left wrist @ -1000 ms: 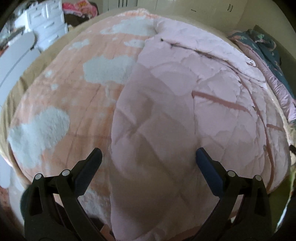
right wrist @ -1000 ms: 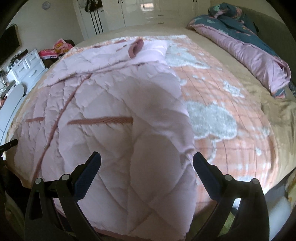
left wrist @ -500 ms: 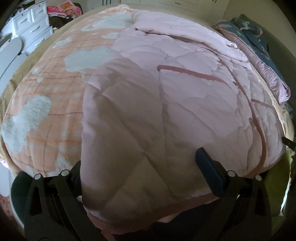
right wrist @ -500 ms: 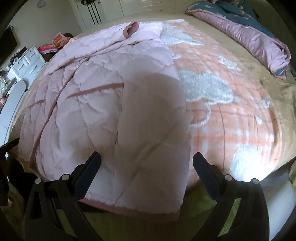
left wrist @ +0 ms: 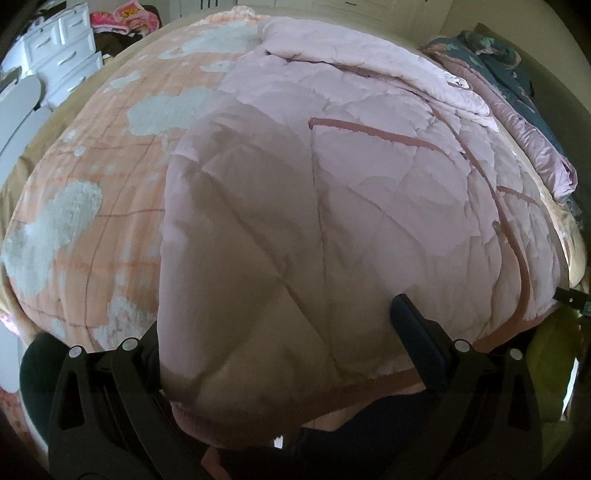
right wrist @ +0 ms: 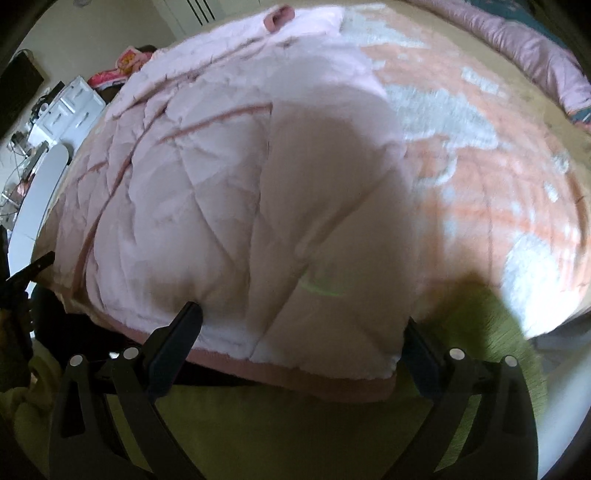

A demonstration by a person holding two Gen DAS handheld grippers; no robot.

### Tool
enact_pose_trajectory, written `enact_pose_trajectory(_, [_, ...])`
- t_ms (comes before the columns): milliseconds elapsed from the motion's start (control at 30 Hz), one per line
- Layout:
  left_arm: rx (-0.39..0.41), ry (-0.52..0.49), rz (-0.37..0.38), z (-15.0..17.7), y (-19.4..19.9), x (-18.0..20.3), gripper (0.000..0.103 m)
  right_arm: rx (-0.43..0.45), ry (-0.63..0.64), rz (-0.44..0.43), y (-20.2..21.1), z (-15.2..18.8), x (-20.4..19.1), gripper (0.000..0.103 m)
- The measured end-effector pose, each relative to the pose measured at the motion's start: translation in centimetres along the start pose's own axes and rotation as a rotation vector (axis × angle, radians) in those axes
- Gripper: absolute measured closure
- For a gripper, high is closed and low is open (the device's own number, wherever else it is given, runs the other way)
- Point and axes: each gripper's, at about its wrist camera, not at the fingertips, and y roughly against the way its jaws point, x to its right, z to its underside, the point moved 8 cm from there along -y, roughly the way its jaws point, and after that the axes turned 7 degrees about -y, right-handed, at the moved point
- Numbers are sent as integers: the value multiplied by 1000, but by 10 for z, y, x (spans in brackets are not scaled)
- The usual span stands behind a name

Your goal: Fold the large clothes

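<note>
A large pale pink quilted coat (left wrist: 332, 192) with darker pink trim lies spread on the bed, its hem hanging over the near edge; it also shows in the right wrist view (right wrist: 240, 192). My left gripper (left wrist: 280, 332) is open, its fingers on either side of the coat's near left hem corner, whose fabric covers the left finger's tip. My right gripper (right wrist: 299, 328) is open, its fingers on either side of the near right hem corner. Neither grips the fabric. The collar (right wrist: 277, 16) lies at the far end.
The coat rests on a peach blanket with white cloud patches (left wrist: 96, 206) (right wrist: 498, 184). A bundled purple and teal duvet (left wrist: 517, 110) lies along the bed's far side. White drawers (left wrist: 62, 55) stand left. Yellow-green cloth (right wrist: 295, 424) lies below the hem.
Both grippers have drawn back and down toward the bed's near edge. The coat's hem, earlier out of view below the fingers, now lies between the open fingers of each.
</note>
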Motion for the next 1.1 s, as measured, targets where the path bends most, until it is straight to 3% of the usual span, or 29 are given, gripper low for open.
enact_pose_trajectory(67, [-4, 6, 5, 5, -2, -2, 8, 22, -3, 0, 1, 1, -2, 5])
enact_pose_trajectory(133, [0, 11, 14, 8, -4, -5, 8, 29, -7, -27, 2, 0, -5, 15])
enact_pose_trajectory(200, [5, 25, 23, 7, -6, -6, 8, 42, -10, -74, 8, -1, -9, 37])
enact_pose_trajectory(300, [14, 28, 25, 6, -5, -6, 8, 80, 1, -122, 23, -5, -15, 61])
enact_pose_trajectory(400, [35, 30, 28, 4, -2, -6, 17, 140, 5, -172, 43, -13, -21, 74])
enact_pose_trajectory(500, [82, 33, 30, -1, 8, -8, 52, 210, 23, -216, 65, -25, -29, 78])
enact_pose_trajectory(567, [122, 37, 35, -6, 16, -9, 83, 256, 35, -243, 80, -35, -37, 79])
enact_pose_trajectory(700, [162, 27, 51, -16, 28, -5, 90, 338, 70, -281, 103, -56, -55, 81])
enact_pose_trajectory(1100, [329, -64, 59, -82, 72, 18, 94, 402, 89, -314, 121, -99, -79, 83])
